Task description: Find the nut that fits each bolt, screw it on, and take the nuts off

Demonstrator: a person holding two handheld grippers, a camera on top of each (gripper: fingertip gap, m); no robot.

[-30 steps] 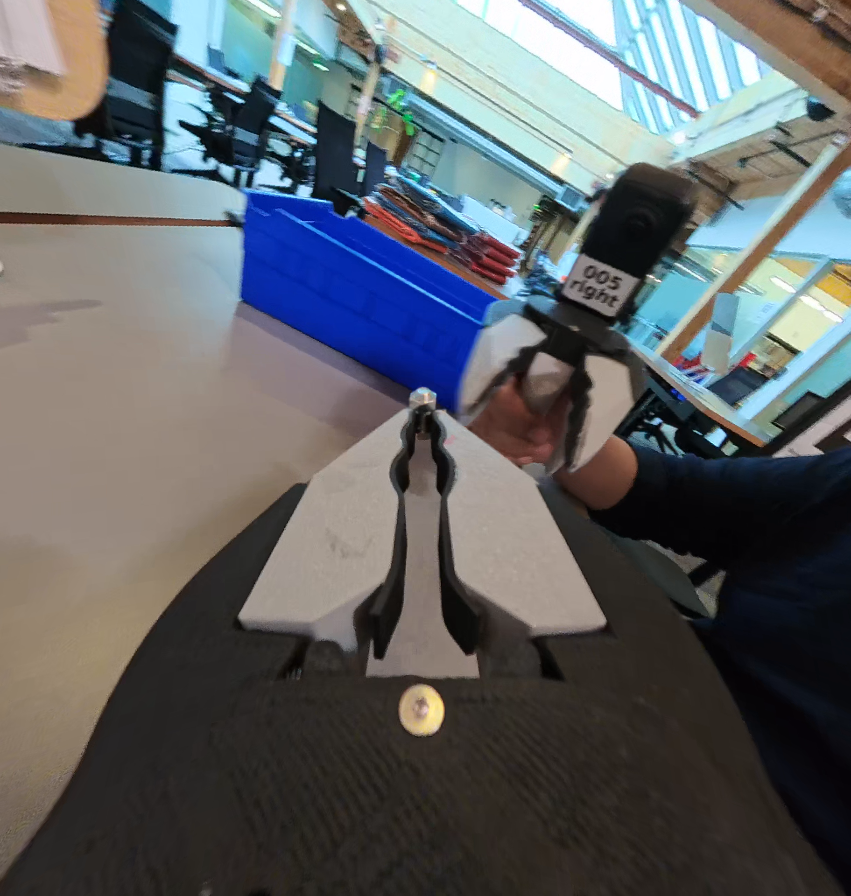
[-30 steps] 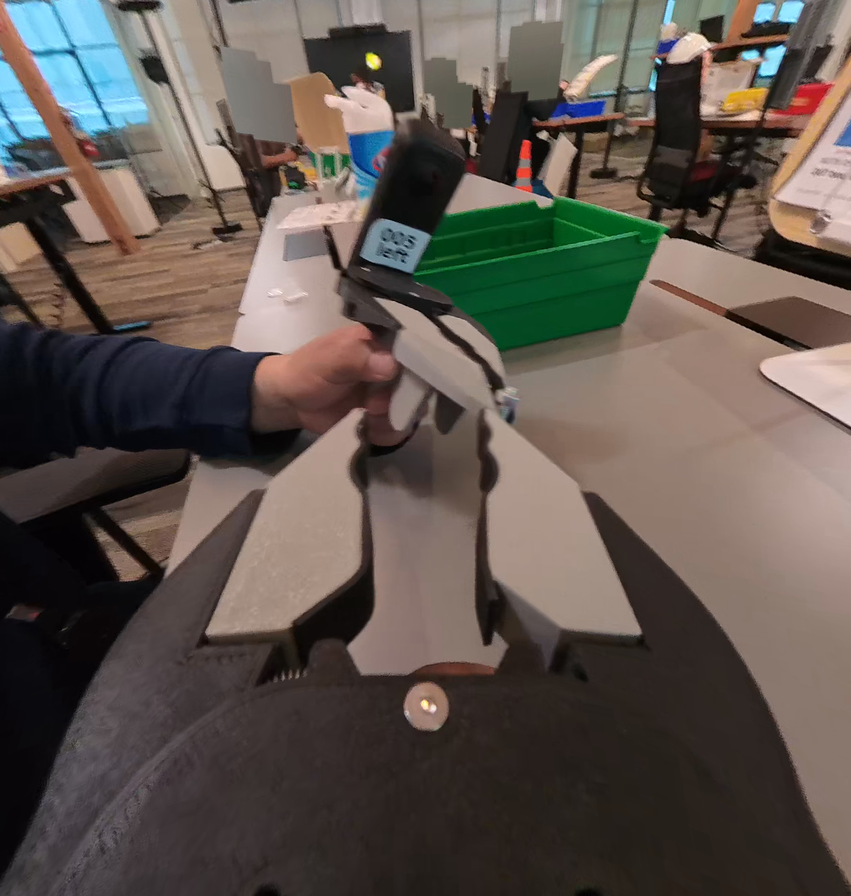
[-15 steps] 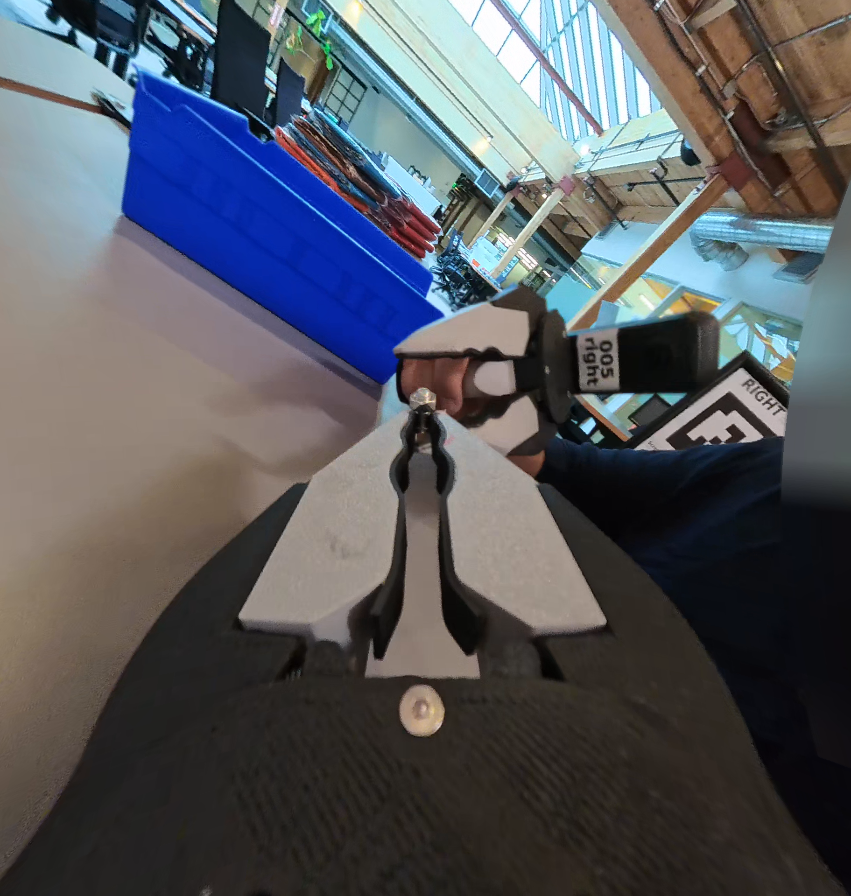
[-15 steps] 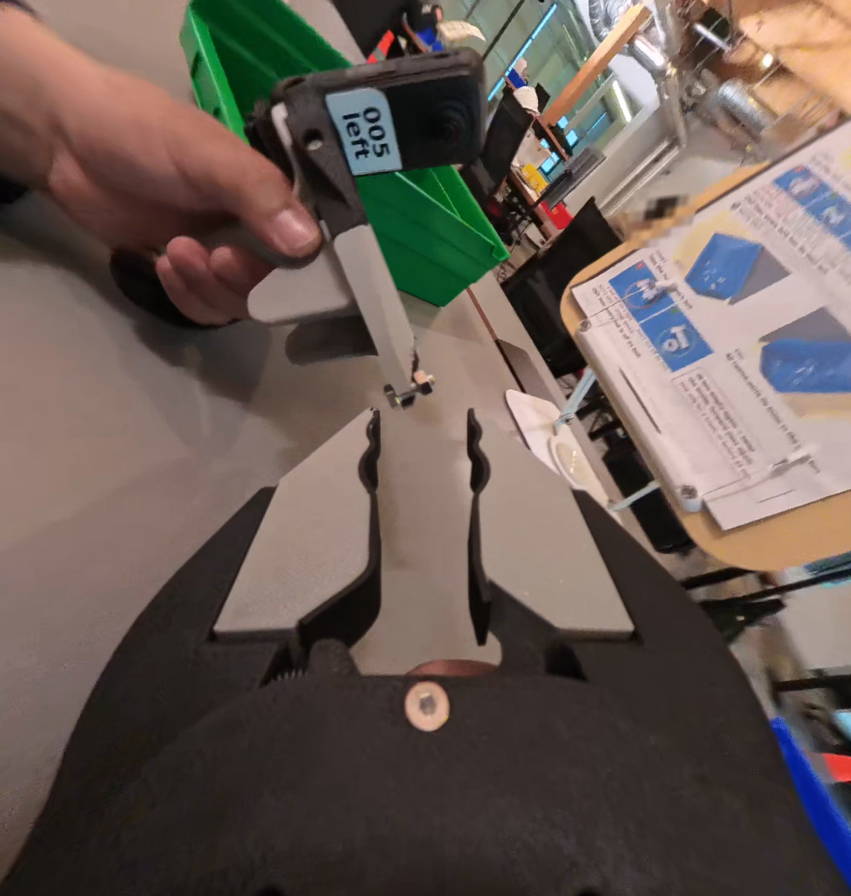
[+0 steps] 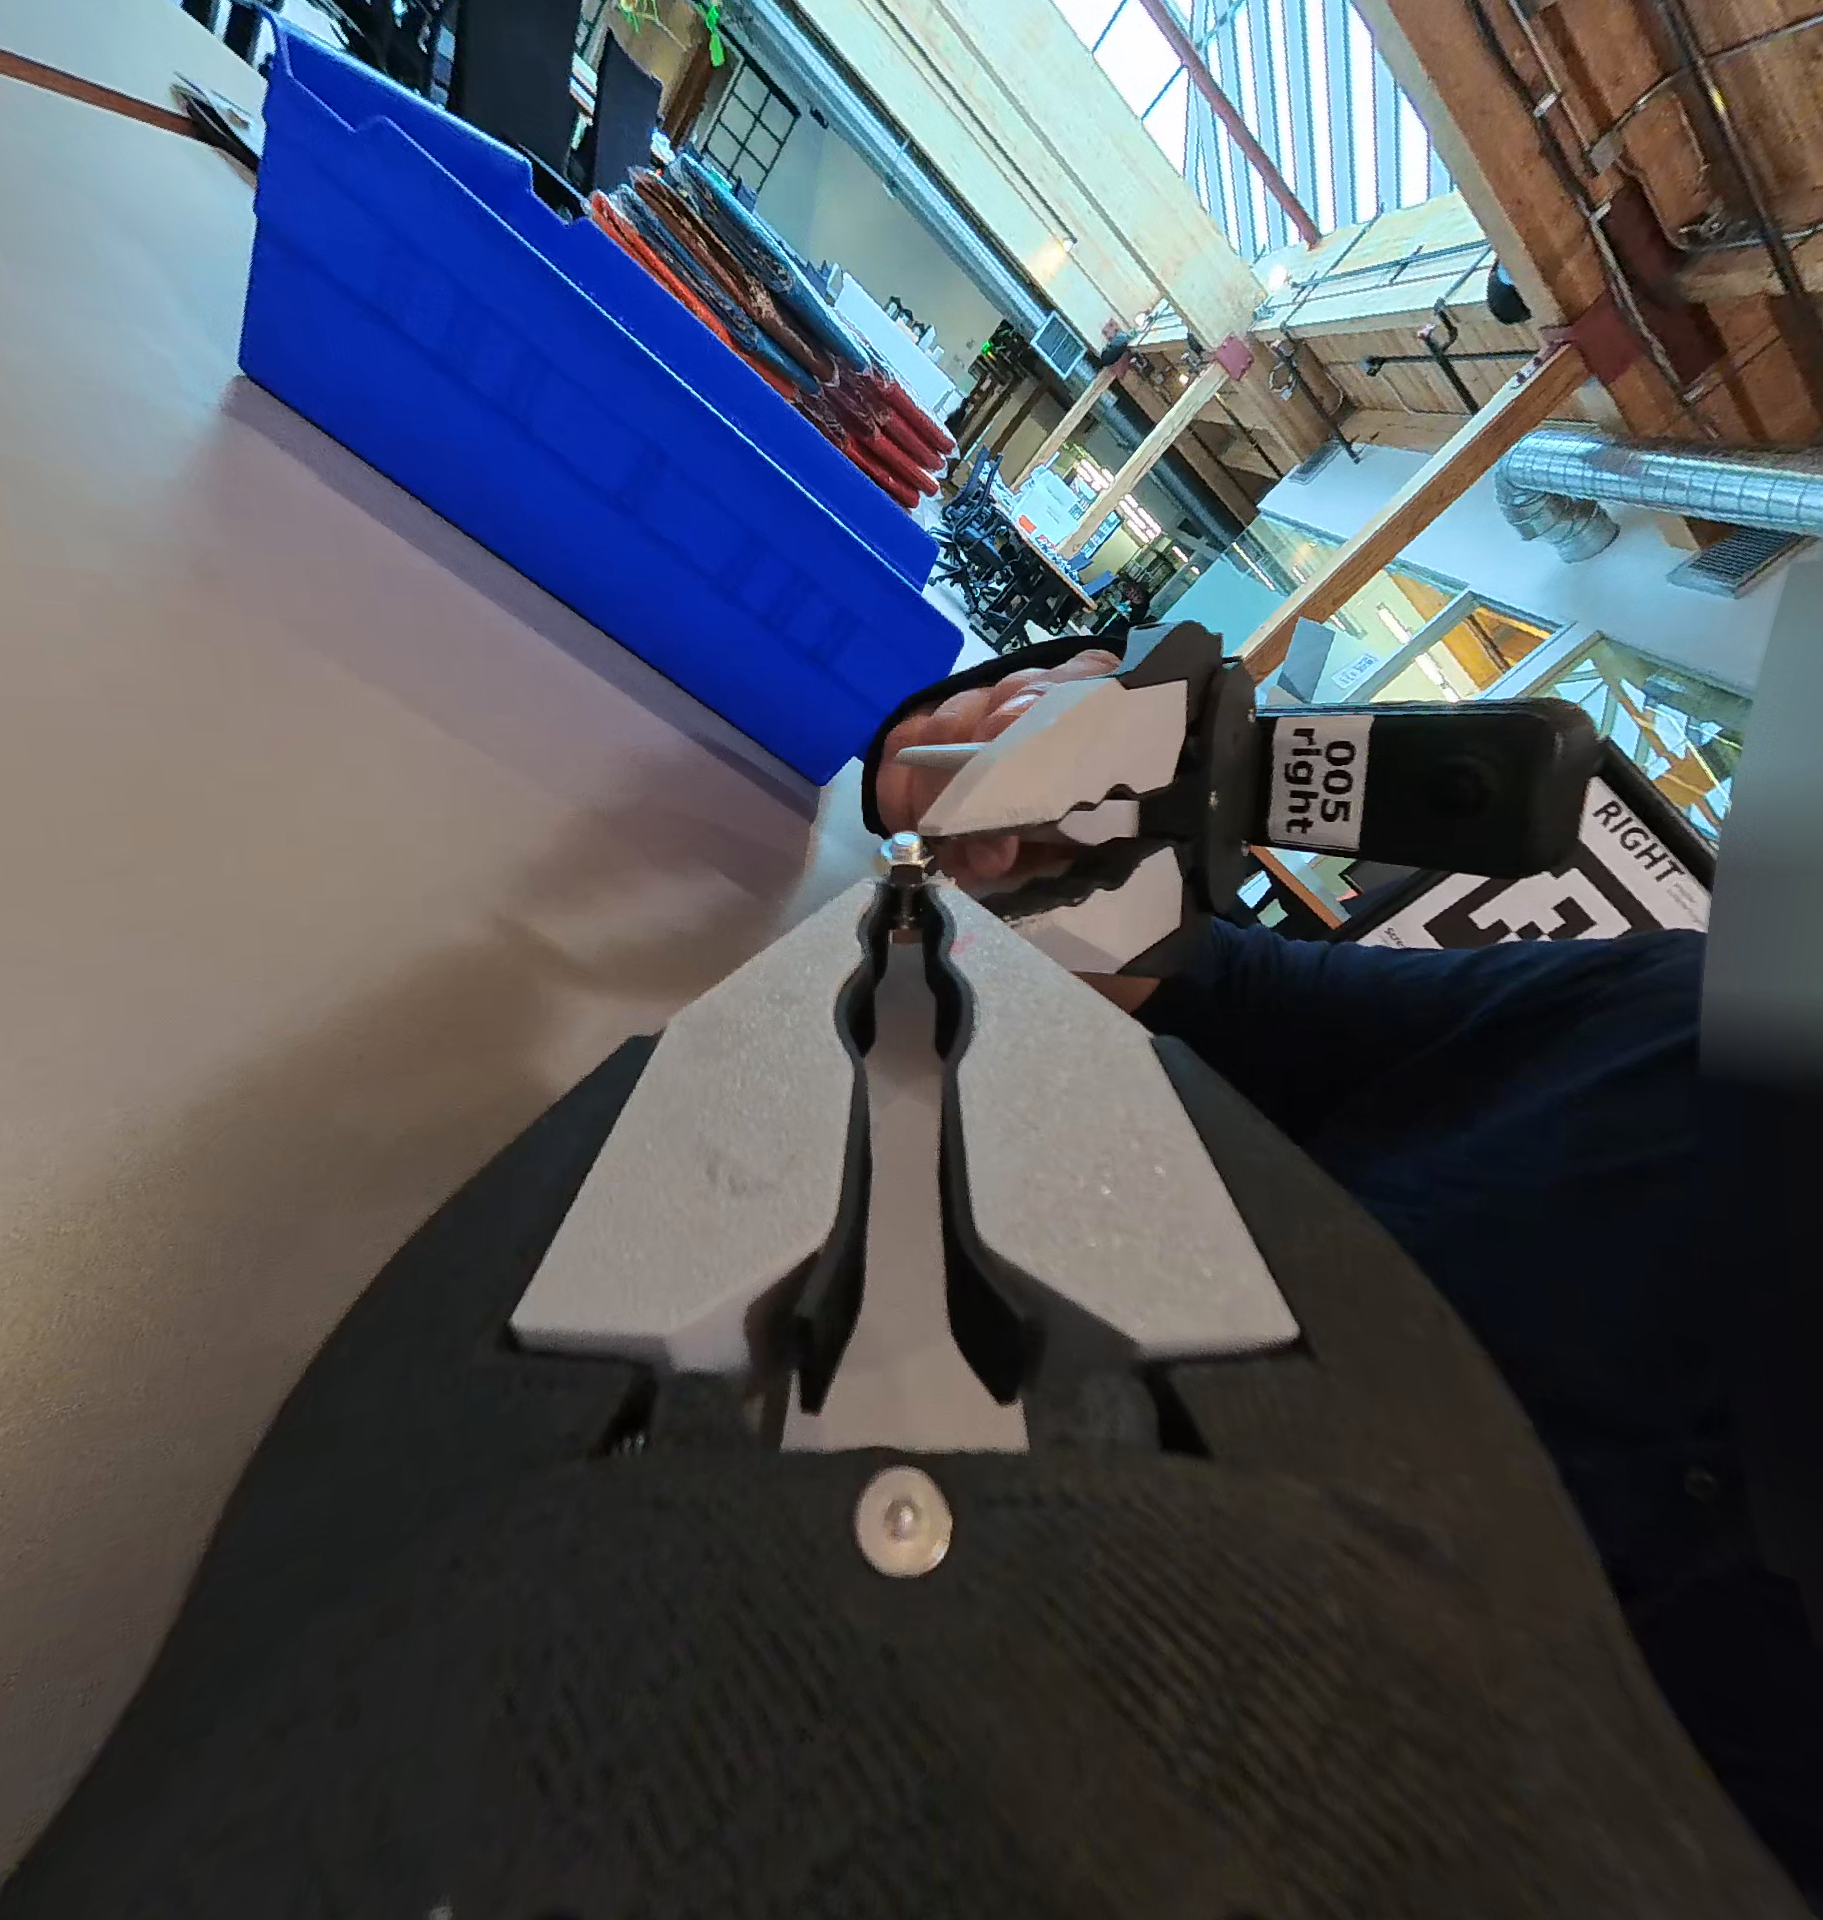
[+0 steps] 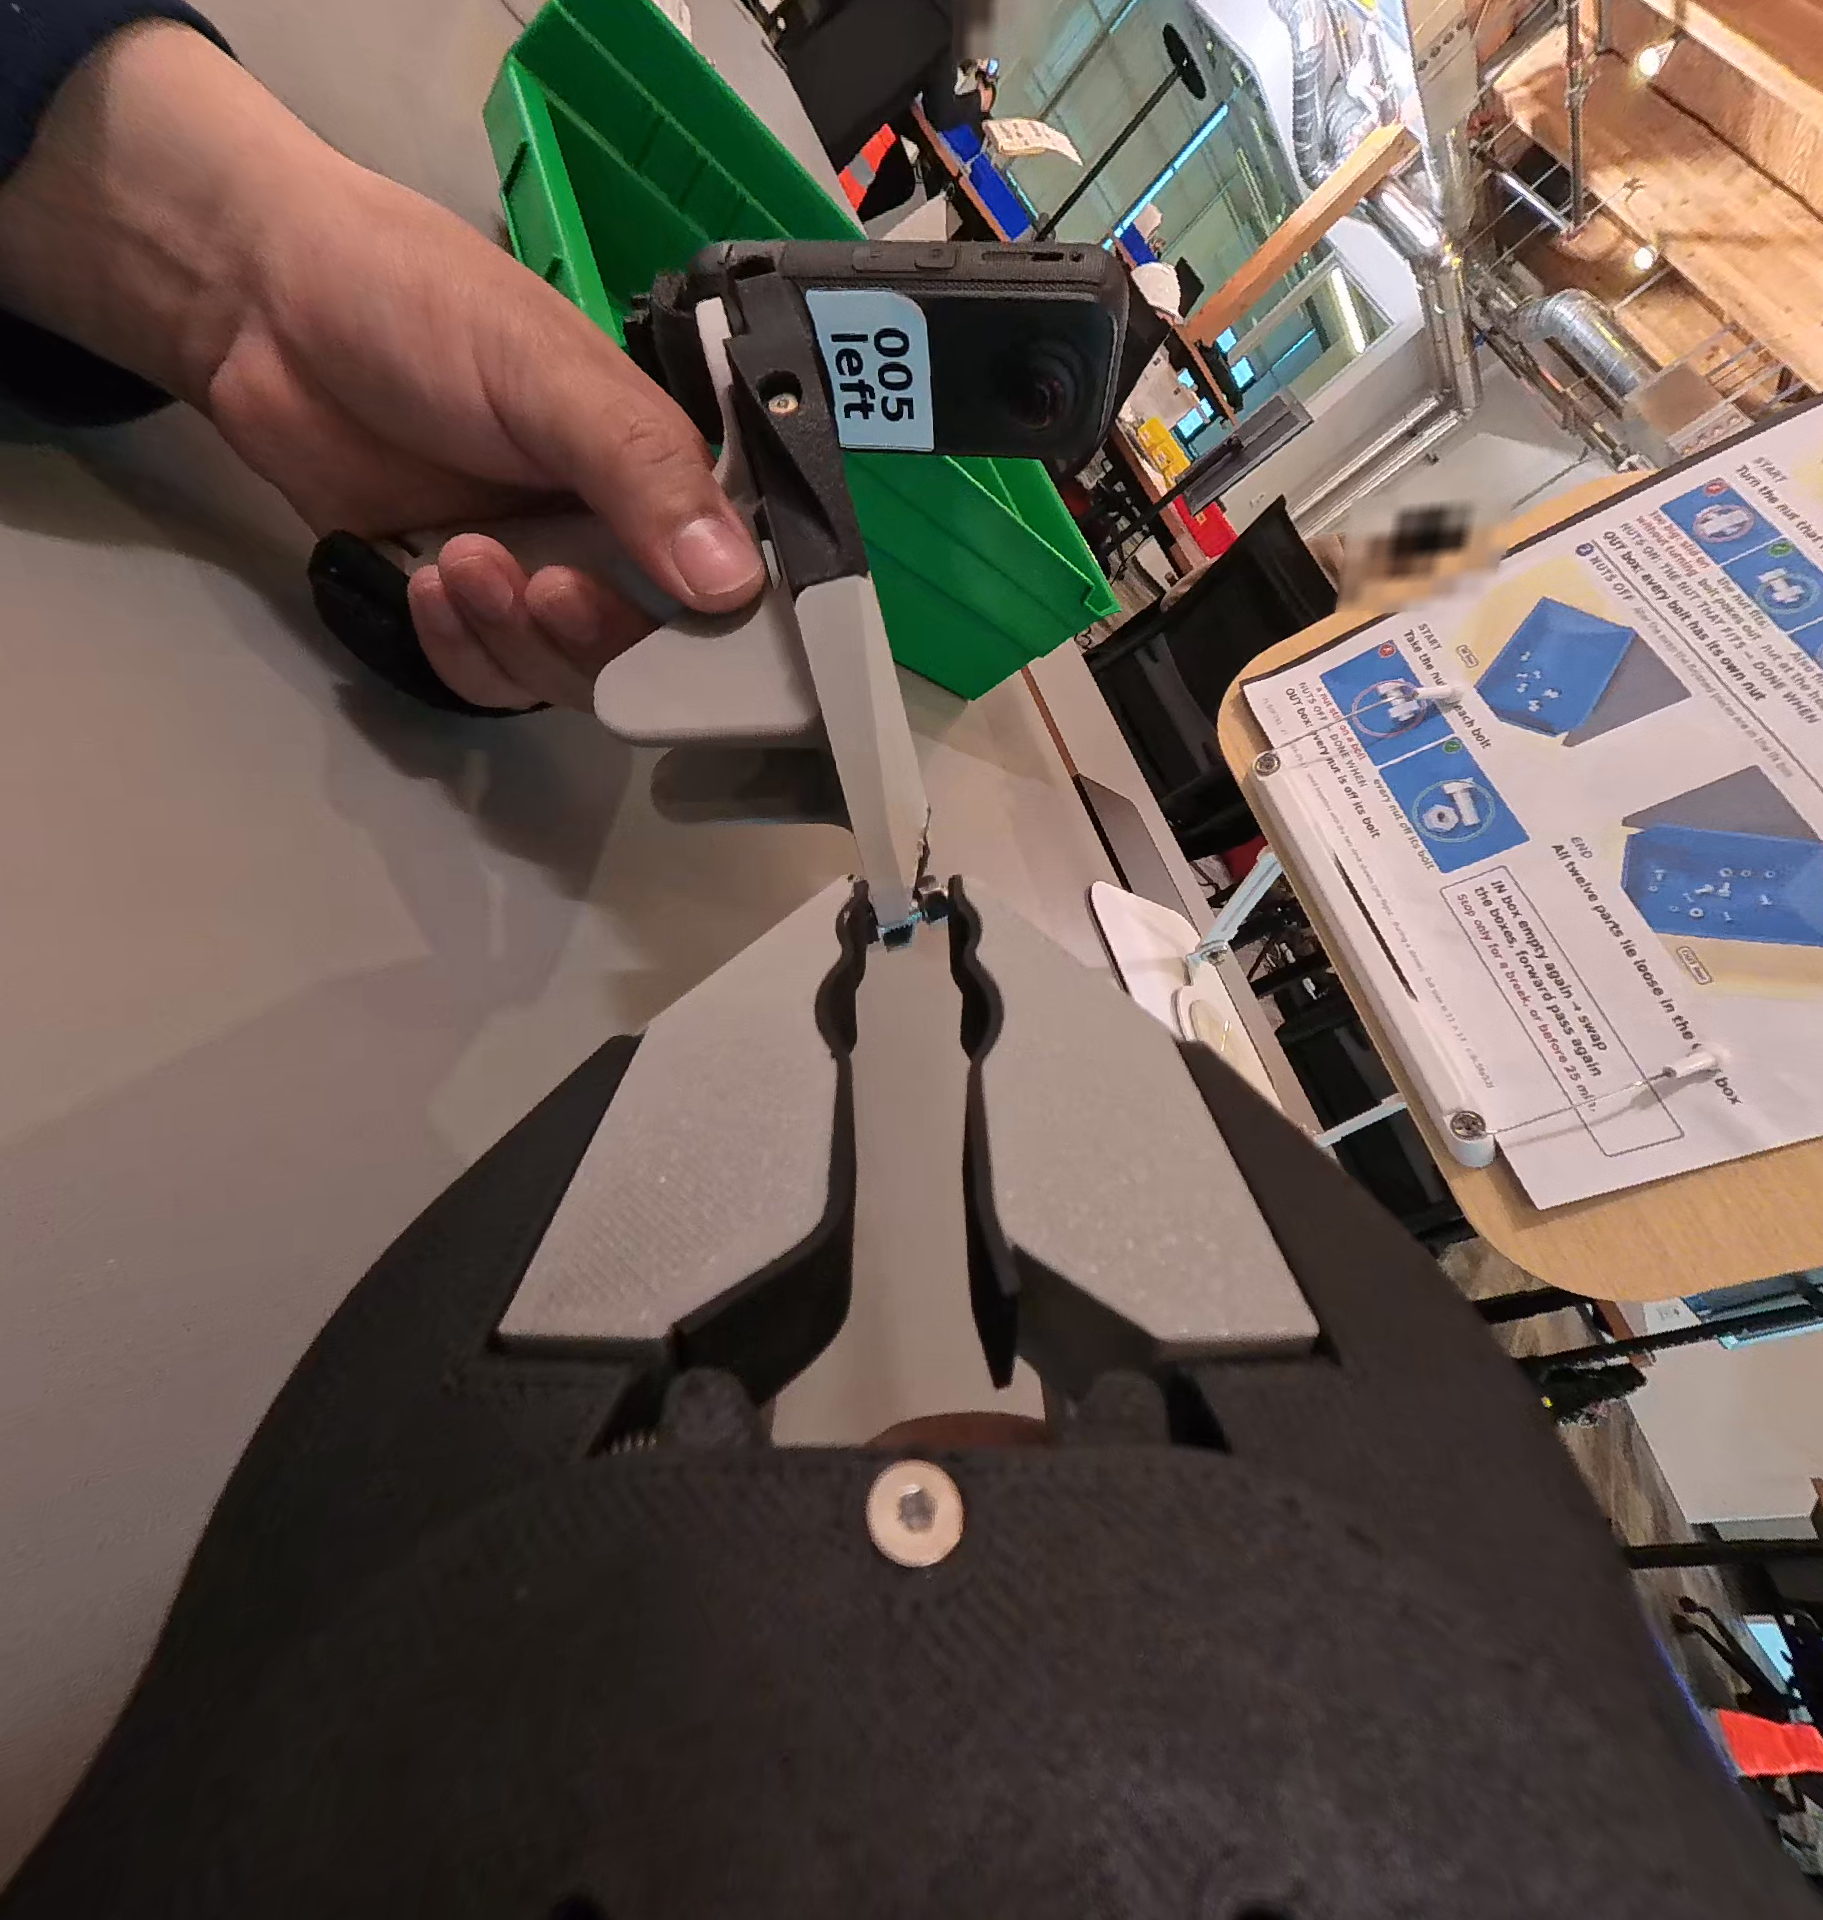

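Bolt (image 5: 903, 883) upright, head topmost, clenched in left tool (image 5: 901, 914); right tool (image 6: 902, 920) pinching its nut (image 6: 912, 916).

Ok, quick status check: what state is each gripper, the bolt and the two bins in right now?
left gripper: shut on the bolt, held above the table.
bolt: pinched at the left fingertips, one end poking out past them.
right gripper: tips closed in around the bolt end; firm grip cannot be told.
blue bin: resting on the table, contents hidden.
green bin: resting on the table, the visible part looks empty.
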